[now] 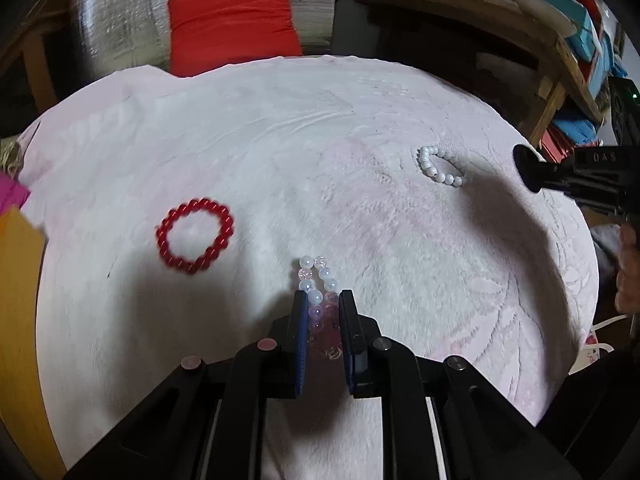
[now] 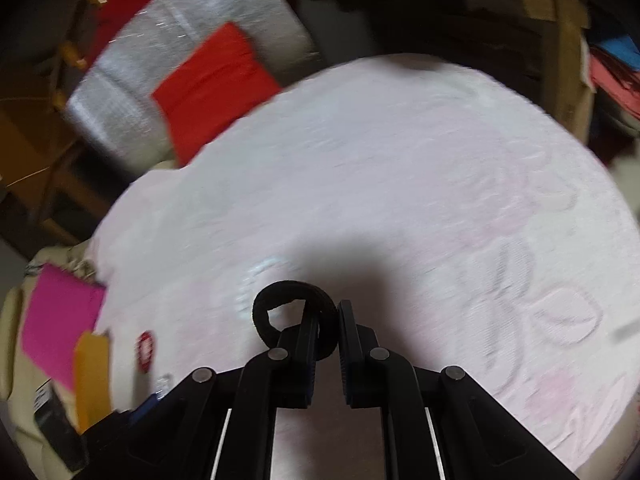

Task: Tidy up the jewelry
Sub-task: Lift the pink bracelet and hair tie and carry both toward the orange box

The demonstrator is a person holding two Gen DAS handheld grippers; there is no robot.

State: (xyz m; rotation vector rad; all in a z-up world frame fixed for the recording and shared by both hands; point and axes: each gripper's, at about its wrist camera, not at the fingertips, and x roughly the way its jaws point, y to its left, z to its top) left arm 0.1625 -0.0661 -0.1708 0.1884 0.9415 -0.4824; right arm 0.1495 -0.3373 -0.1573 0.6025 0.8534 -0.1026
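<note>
The pink-and-white bead bracelet (image 1: 318, 300) clamped in the left hand-held gripper (image 1: 323, 308) (the right hand-held gripper (image 2: 325, 324) is pinched on a black hair tie (image 2: 294, 316)) could be dropped near the red bracelet (image 1: 195, 236) if squeezed loosely.

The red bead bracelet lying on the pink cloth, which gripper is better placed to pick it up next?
Neither is free, but the left is nearer. The left gripper, holding a white and pink bead bracelet, has the red bead bracelet just to its left. The right gripper holds a black hair tie, farther away.
</note>
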